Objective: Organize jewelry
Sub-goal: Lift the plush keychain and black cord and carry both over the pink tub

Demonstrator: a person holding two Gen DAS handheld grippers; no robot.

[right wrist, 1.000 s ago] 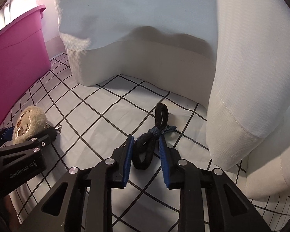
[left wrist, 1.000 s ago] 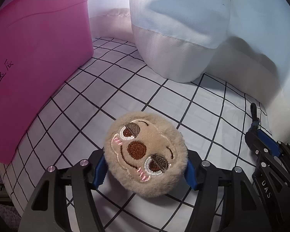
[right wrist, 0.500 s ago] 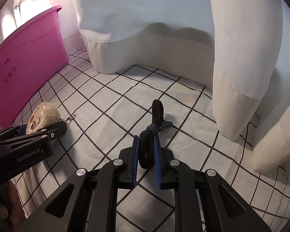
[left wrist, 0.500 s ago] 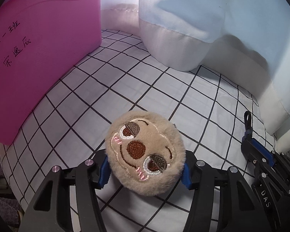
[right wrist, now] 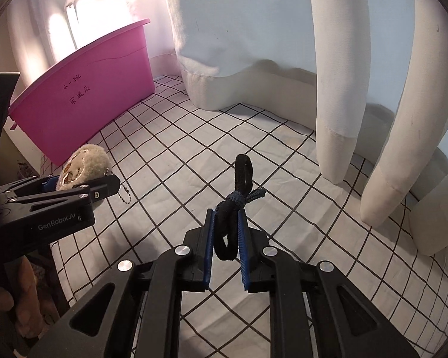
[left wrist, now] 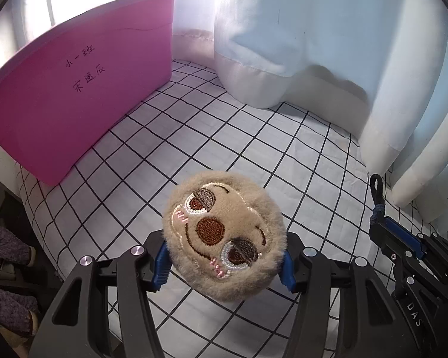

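Carrying both items above the checked surface [left wrist: 194, 137], our left gripper [left wrist: 224, 264] squeezes the plush keychain [left wrist: 224, 238] half-wide, our right gripper [right wrist: 226, 238] pinches the black hair tie [right wrist: 233, 217]; its thin loop may slip out before the pink bin [right wrist: 83, 101], seemingly our target.

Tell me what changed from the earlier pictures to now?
Both grippers lifted their things off the checked cloth and drew back from the pink plastic tub, which now shows its rim. The left gripper, whose jaws have just been closing, squeezes the round fluffy beige plush face charm. The right gripper clamped tighter on the black knotted hair tie. Tub, cloth and white curtains stayed put.
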